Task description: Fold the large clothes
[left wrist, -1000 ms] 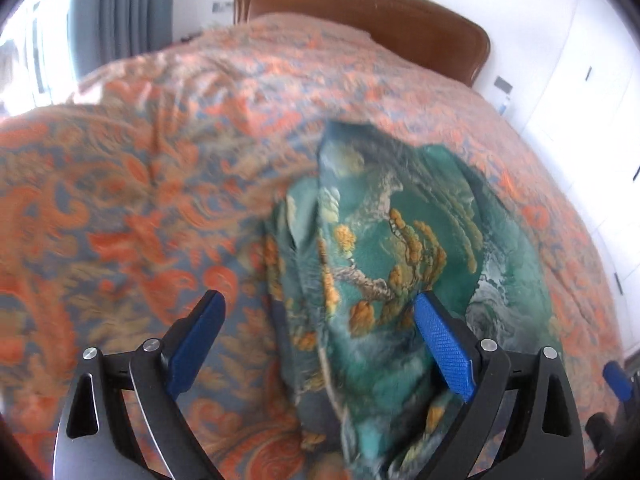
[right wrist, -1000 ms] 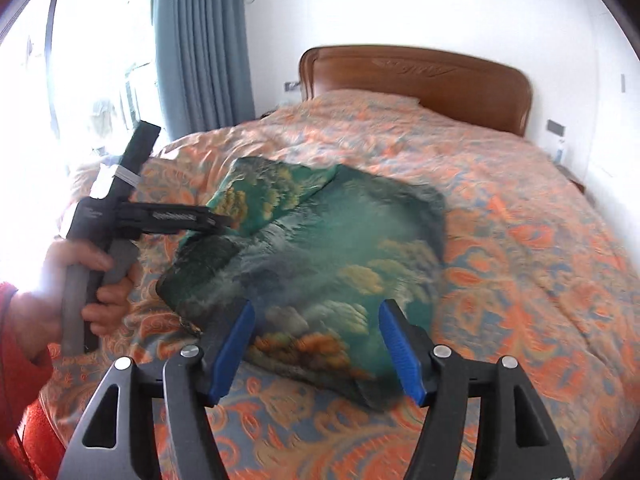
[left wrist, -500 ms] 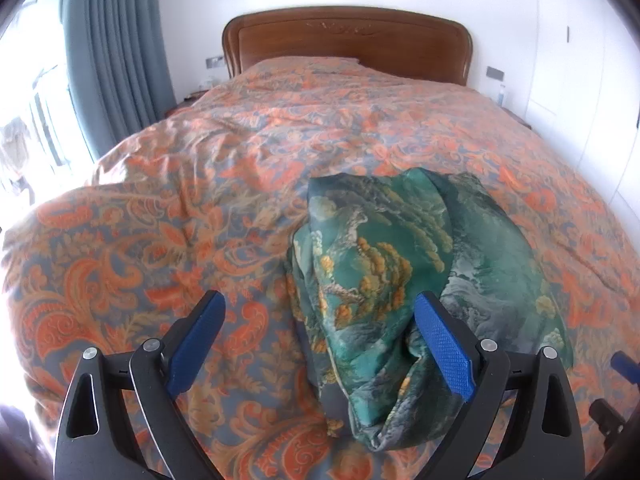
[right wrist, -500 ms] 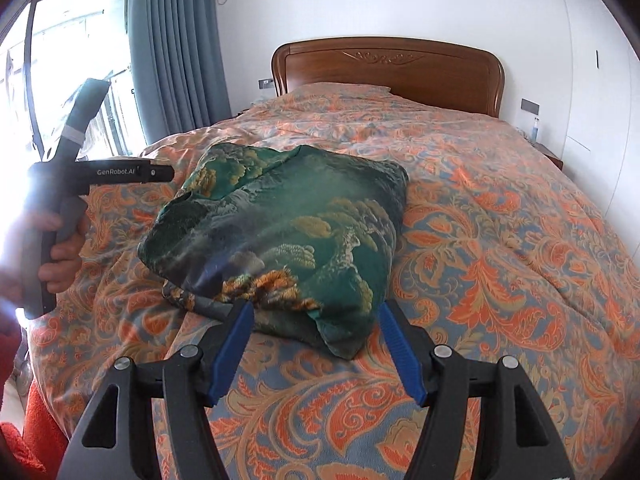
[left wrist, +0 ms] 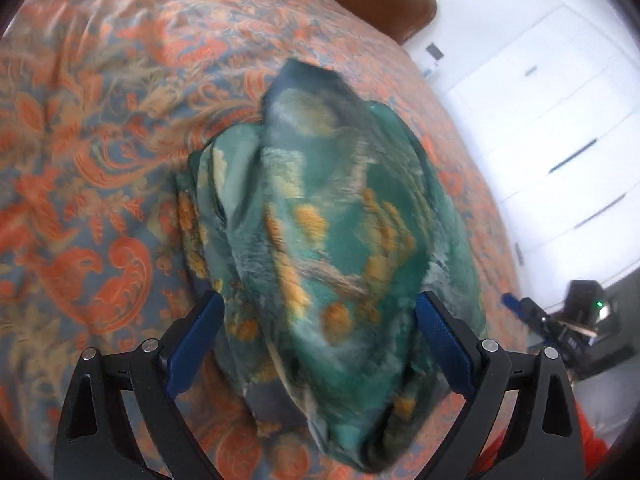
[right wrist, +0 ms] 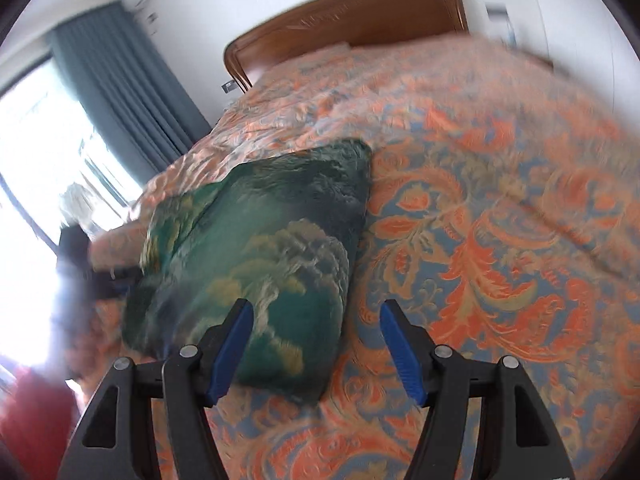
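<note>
The green silky garment with gold tree print [left wrist: 332, 232] lies folded into a bundle on the orange paisley bedspread [right wrist: 500, 208]. Left tool [left wrist: 320, 336] and right tool [right wrist: 316, 336] both gape wide, holding nothing. Folding looks nearly finished; next probably comes neatening the loose left-hand layers.

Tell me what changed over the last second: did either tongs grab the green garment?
No grab. Both tongs, left and right, swung and tilted closer over the folded green garment, jaws open throughout. The garment stayed folded in place on the orange bedspread.
</note>
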`<state>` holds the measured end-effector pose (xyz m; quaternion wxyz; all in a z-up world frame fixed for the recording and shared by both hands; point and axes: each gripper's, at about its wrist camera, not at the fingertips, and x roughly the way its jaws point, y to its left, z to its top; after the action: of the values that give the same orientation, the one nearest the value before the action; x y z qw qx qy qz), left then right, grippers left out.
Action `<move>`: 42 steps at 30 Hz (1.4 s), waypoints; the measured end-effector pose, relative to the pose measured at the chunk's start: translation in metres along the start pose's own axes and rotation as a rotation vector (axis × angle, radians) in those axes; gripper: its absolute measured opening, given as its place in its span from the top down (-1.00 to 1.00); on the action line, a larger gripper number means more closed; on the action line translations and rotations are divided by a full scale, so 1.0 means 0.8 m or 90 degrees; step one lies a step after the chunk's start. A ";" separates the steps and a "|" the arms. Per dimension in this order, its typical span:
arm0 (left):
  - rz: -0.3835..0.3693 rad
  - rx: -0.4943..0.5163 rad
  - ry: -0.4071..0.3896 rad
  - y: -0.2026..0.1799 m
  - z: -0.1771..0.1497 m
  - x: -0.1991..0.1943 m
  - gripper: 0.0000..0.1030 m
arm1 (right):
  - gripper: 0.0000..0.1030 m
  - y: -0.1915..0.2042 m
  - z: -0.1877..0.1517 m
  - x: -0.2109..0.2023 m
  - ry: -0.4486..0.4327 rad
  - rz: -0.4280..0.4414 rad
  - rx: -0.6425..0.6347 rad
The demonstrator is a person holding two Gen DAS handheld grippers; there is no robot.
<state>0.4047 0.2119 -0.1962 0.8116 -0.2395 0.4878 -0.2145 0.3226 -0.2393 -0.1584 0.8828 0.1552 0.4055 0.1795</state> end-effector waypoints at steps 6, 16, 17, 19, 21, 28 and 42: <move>-0.042 -0.090 0.039 0.056 -0.014 0.048 -0.99 | -0.40 -0.033 0.024 0.105 0.131 0.173 0.093; -0.021 -0.094 0.064 0.054 -0.004 0.075 -0.56 | -0.78 -0.045 0.032 0.220 0.203 0.283 0.154; -0.007 -0.077 0.062 0.043 -0.003 0.069 -0.39 | -0.68 -0.035 0.035 0.217 0.198 0.265 0.120; -0.002 -0.052 0.057 0.028 -0.003 0.056 -0.17 | -0.41 -0.006 0.040 0.200 0.180 0.213 0.029; -0.012 -0.037 0.038 0.012 -0.002 0.034 -0.09 | -0.31 0.013 0.042 0.185 0.163 0.195 -0.020; -0.021 0.021 -0.033 -0.040 0.016 -0.032 -0.07 | -0.27 0.086 0.057 0.105 0.050 0.196 -0.137; -0.002 0.012 -0.021 -0.050 0.064 0.048 -0.13 | -0.27 0.052 0.154 0.099 0.015 0.197 -0.122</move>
<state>0.4626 0.1671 -0.1780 0.8213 -0.2359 0.4723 -0.2163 0.4578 -0.1831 -0.1167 0.8504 0.1286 0.3682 0.3532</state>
